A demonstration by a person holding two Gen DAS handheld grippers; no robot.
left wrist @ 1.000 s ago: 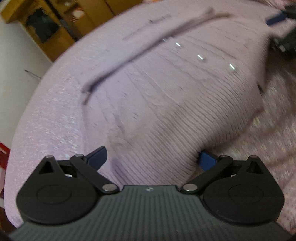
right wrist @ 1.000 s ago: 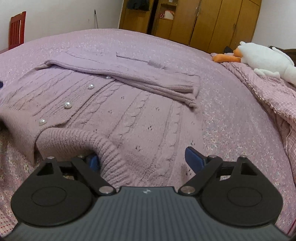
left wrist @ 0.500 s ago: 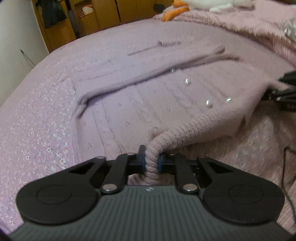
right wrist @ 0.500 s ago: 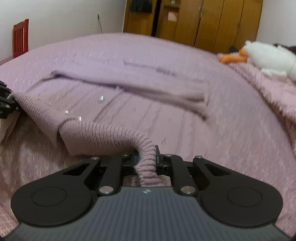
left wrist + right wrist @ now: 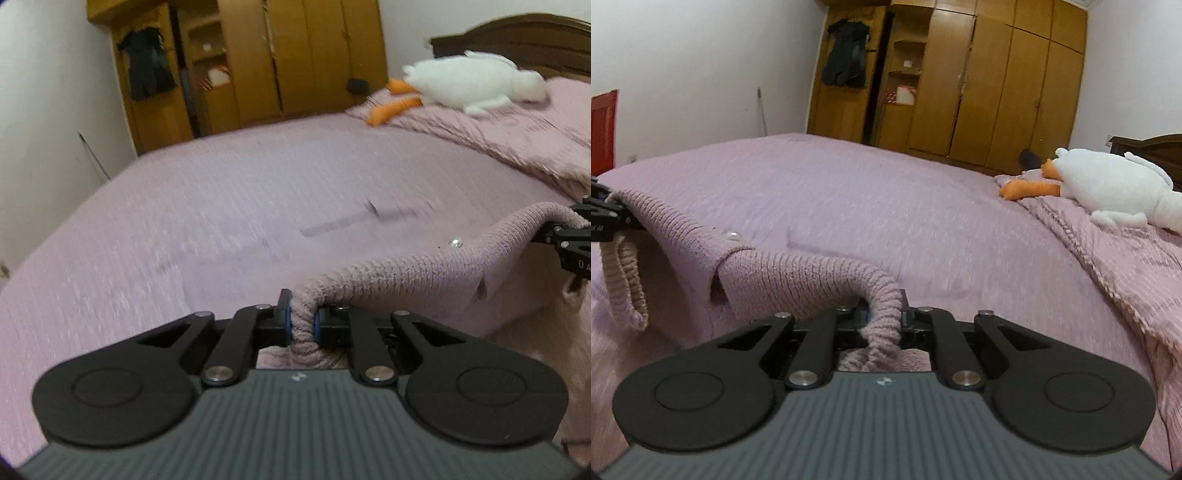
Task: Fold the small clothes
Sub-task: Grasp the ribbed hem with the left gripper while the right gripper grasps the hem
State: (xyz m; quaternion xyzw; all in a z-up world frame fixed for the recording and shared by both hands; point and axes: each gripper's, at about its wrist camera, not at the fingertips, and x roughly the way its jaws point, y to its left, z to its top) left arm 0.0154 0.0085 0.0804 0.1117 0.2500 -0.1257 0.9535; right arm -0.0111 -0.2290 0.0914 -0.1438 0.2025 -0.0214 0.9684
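A pink knit cardigan (image 5: pixel 413 269) with pearl buttons hangs lifted above the bed, stretched between my two grippers. My left gripper (image 5: pixel 303 325) is shut on its ribbed hem at one corner. My right gripper (image 5: pixel 884 319) is shut on the ribbed hem (image 5: pixel 812 280) at the other corner. The right gripper shows at the right edge of the left wrist view (image 5: pixel 569 240), and the left gripper at the left edge of the right wrist view (image 5: pixel 605 218). The cardigan's lower part is hidden below the grippers.
The pink bedspread (image 5: pixel 849 192) stretches ahead. A white plush goose (image 5: pixel 1108 188) lies on a pink blanket (image 5: pixel 1126 258) at the right. Wooden wardrobes (image 5: pixel 979 81) stand behind the bed, and a red chair (image 5: pixel 604 129) stands at the left.
Both grippers closed on the cardigan's hem and lifted it off the bed. The views have tilted up from the flat cardigan to the room beyond.
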